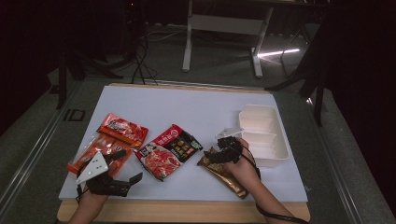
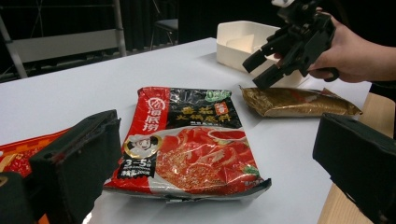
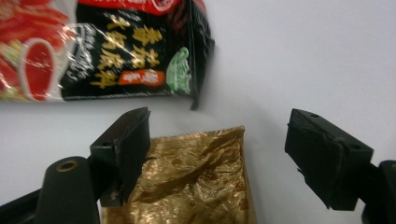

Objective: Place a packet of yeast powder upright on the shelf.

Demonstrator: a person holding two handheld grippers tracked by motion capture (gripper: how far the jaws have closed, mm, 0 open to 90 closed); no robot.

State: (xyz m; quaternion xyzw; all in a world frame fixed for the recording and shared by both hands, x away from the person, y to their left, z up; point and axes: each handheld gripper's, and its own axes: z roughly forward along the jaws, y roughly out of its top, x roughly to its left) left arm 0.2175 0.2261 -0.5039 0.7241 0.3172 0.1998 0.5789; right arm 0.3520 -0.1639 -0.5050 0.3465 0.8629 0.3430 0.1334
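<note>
A gold foil packet [image 1: 223,173] lies near the table's front right, next to a person's right hand. My right gripper [image 1: 212,156] hovers over the packet's far end. In the right gripper view the jaws stand wide apart on either side of that end of the gold packet [image 3: 196,182], and the pads are clear of it, so the right gripper [image 3: 219,123] is open. My left gripper [image 1: 130,165] rests open at the front left, with nothing between its jaws. It faces a red and black soup-base packet [image 2: 191,140], with the right gripper [image 2: 257,72] beyond it.
Two red-orange packets [image 1: 122,129] [image 1: 95,151] lie at the left beside the left gripper. A white divided tray [image 1: 264,133] stands at the right, just behind the right hand. The red and black packet [image 1: 168,151] lies in the middle. The wooden table edge [image 1: 187,210] runs along the front.
</note>
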